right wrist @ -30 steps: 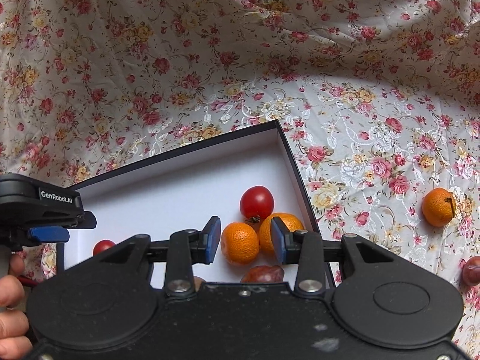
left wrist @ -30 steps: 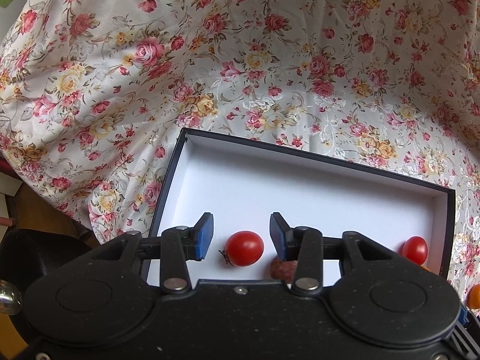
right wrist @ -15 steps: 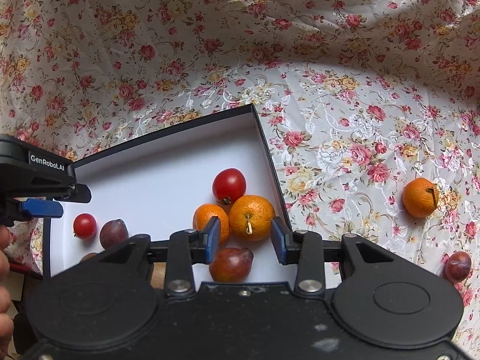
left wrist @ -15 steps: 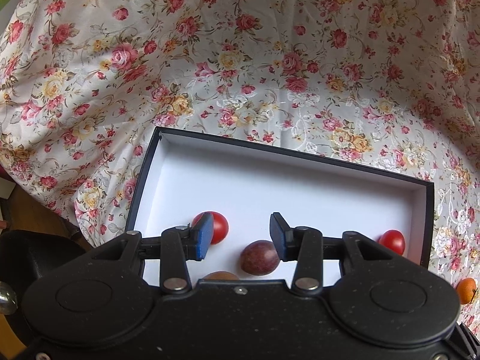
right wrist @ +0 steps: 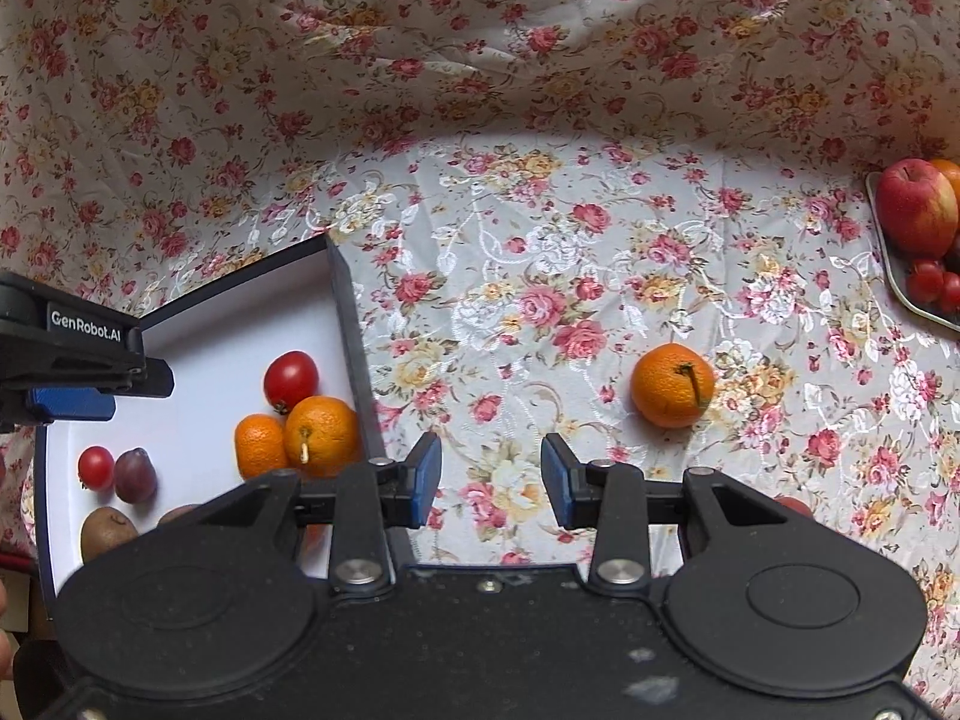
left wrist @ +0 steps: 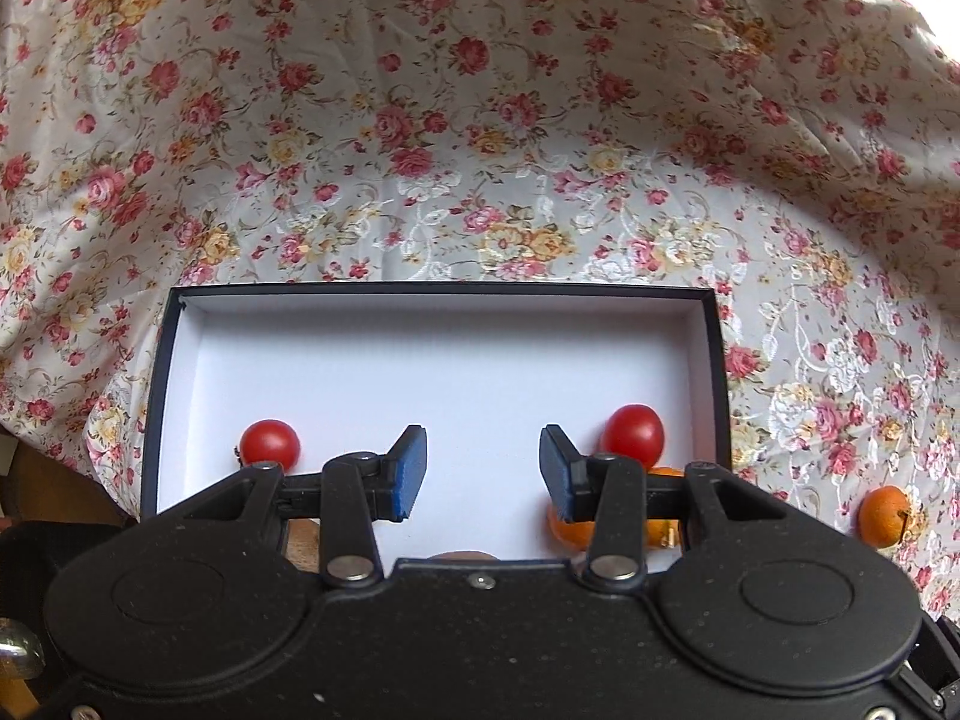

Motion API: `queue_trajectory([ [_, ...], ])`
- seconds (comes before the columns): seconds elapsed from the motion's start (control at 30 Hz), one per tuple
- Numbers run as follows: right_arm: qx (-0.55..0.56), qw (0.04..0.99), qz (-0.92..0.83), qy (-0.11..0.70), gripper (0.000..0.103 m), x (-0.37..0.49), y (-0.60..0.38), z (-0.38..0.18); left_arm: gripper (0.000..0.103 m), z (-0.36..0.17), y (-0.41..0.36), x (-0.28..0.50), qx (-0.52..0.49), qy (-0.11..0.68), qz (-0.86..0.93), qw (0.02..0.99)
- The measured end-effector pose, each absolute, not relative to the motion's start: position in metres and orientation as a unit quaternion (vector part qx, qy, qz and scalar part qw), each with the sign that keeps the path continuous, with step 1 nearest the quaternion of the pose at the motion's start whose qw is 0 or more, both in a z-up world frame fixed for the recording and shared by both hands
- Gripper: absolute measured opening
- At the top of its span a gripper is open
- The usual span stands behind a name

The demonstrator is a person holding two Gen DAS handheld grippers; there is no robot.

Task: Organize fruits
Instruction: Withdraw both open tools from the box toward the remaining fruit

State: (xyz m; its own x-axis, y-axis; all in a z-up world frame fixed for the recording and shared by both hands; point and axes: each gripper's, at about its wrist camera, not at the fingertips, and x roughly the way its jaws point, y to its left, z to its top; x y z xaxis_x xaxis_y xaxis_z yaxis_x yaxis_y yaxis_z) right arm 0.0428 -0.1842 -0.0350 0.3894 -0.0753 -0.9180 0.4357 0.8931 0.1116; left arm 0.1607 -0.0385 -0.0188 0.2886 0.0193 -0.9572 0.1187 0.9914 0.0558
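— What lies under everything?
— A floral cloth [right wrist: 540, 312], pale with red and yellow roses, creased and rising up behind.
— Anything past its edge?
— A bit of brown wooden surface [left wrist: 36, 480] at far left.

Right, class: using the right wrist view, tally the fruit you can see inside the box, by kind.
Tomatoes: 2
Oranges: 2
Plum: 1
Kiwi: 1
Partly hidden fruit, kind unclear: 1
Total: at least 7
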Motion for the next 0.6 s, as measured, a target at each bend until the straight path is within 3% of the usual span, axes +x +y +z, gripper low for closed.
queue_trajectory([
  [0.6, 0.215, 0.788, -0.248, 0.520, 0.040, -0.037, -0.311, -0.033, 0.051, -0.021, -0.175, 0.107, 0.135, 0.590, -0.133, 0.785],
])
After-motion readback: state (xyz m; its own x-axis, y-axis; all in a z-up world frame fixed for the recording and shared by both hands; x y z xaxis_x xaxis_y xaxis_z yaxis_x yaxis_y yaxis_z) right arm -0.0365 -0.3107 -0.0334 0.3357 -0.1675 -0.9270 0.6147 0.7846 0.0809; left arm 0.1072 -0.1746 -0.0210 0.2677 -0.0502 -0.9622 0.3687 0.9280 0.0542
